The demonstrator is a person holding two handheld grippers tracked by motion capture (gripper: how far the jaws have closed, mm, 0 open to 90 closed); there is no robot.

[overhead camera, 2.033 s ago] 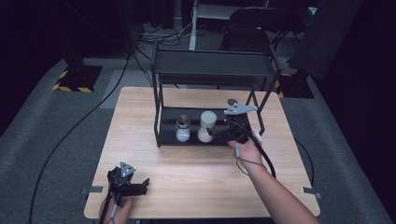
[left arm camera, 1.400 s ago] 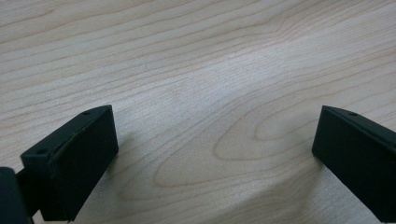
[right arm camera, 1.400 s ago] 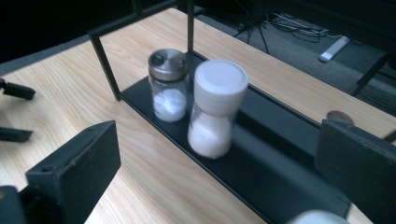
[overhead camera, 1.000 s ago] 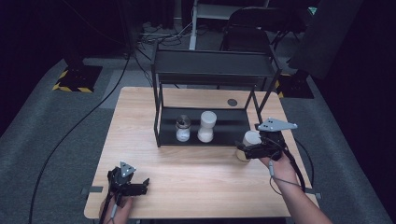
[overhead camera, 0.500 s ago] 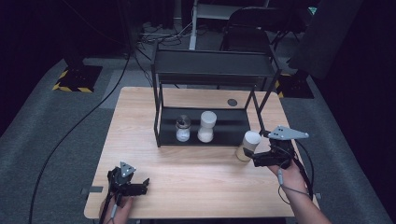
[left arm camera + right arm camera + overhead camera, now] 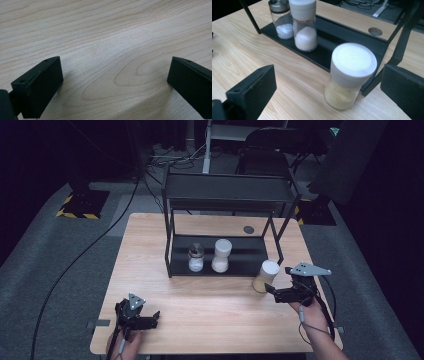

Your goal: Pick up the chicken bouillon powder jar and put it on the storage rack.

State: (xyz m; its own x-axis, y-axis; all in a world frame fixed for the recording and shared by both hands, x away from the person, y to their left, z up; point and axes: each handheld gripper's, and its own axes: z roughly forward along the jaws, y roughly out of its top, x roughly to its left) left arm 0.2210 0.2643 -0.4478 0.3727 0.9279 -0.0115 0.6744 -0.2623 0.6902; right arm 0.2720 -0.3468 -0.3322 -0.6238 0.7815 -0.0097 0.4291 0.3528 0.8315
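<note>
High view: we look forward and down from above the table's [image 6: 210, 312] near edge.
Left gripper view: close on bare tabletop.
Right gripper view: near, facing the shelf rack [image 6: 329, 53]; shared with high view.

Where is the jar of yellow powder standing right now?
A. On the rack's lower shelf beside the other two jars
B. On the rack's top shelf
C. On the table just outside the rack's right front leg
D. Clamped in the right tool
C: the jar stands on the table by the rack leg, free of the open right tool.

You have three jars: two on rack [image 6: 220, 257] shelf, one on surface [image 6: 200, 305]; two tongs.
</note>
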